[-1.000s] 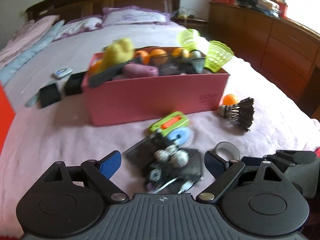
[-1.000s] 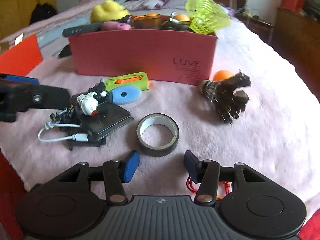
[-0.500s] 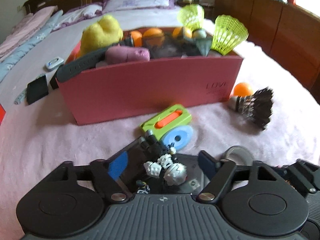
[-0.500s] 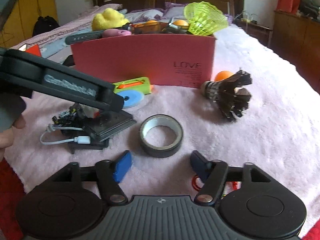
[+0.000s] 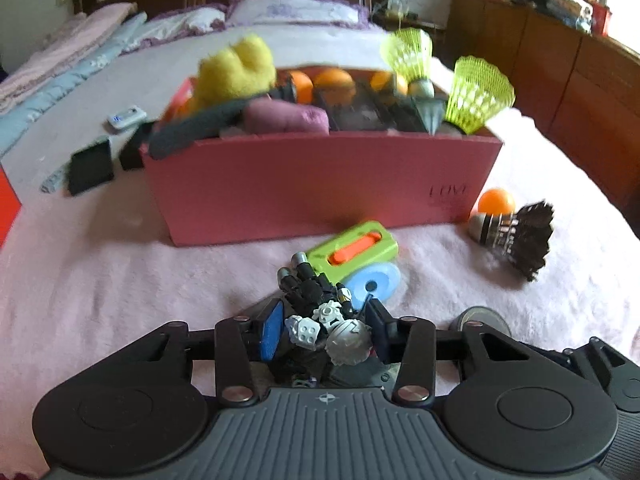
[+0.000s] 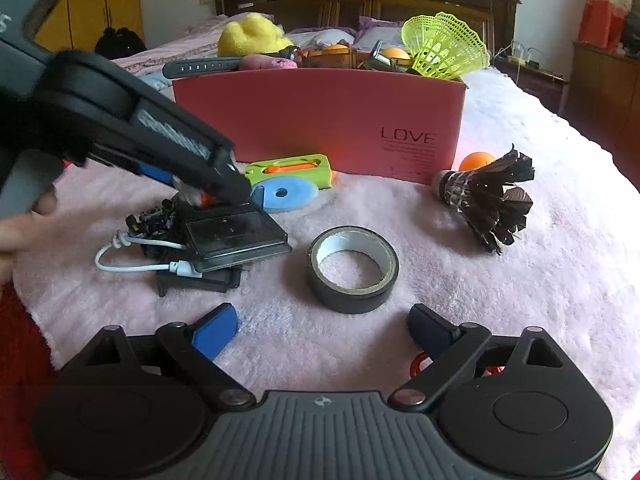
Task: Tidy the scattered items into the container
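Left gripper (image 5: 325, 334) closing round grey-black toy robot figure (image 5: 320, 316), pads probably touching; squeeze torso before lifting. Right gripper (image 6: 324, 330) opening, empty, w/ black tape roll (image 6: 353, 269) just ahead.

Bare pink blanket (image 6: 520, 280) lies open to the right of the tape roll (image 6: 353, 269) and around the black shuttlecock (image 6: 490, 196). The pink box (image 6: 320, 120) looks heaped to its rim. The left gripper (image 5: 325, 330) crowds the toy robot (image 5: 320, 312) pile.
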A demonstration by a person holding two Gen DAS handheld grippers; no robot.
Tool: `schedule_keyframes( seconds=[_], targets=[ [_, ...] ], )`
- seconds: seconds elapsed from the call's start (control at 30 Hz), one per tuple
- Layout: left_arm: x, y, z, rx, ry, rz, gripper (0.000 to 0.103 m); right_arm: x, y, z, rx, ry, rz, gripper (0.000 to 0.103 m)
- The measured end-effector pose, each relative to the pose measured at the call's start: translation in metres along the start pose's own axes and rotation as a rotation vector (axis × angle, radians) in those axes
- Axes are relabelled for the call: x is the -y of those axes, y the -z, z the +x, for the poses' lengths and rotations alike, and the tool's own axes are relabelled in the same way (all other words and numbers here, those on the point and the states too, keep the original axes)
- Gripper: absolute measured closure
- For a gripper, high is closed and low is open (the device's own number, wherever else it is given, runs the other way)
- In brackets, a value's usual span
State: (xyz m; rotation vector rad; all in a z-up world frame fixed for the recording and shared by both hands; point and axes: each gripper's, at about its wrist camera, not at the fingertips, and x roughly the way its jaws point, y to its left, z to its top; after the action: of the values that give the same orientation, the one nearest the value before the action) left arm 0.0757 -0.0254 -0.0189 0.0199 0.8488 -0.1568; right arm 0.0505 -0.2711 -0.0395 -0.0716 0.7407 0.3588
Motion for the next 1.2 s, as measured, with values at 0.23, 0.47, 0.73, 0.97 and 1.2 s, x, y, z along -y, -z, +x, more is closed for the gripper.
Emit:
schedule_keyframes(
  seconds=[0.23,0.47,0.73,0.97,1.2],
  targets=[
    [-0.017,0.001,-0.031,0.047,-0.012,-0.011,0.058,-0.009,-0.004,-0.009,0.018,0.048,-0.038,0.021],
    [-0.030,0.009,-0.039,0.038,-0.005,-0.044,0.058,0.002,-0.018,-0.004,0.017,0.073,0.013,0.031],
    [-0.023,0.009,-0.057,0.070,0.029,-0.027,0.058,0.014,-0.035,0.003,-0.013,0.052,0.112,0.052],
    [-0.019,0.011,-0.073,0.090,0.033,-0.028,0.057,0.009,-0.038,-0.028,0.021,0.052,0.141,0.052],
    [-0.017,0.011,-0.083,0.108,0.036,-0.030,0.058,-0.002,-0.043,-0.051,0.040,0.049,0.105,0.052]
  ],
)
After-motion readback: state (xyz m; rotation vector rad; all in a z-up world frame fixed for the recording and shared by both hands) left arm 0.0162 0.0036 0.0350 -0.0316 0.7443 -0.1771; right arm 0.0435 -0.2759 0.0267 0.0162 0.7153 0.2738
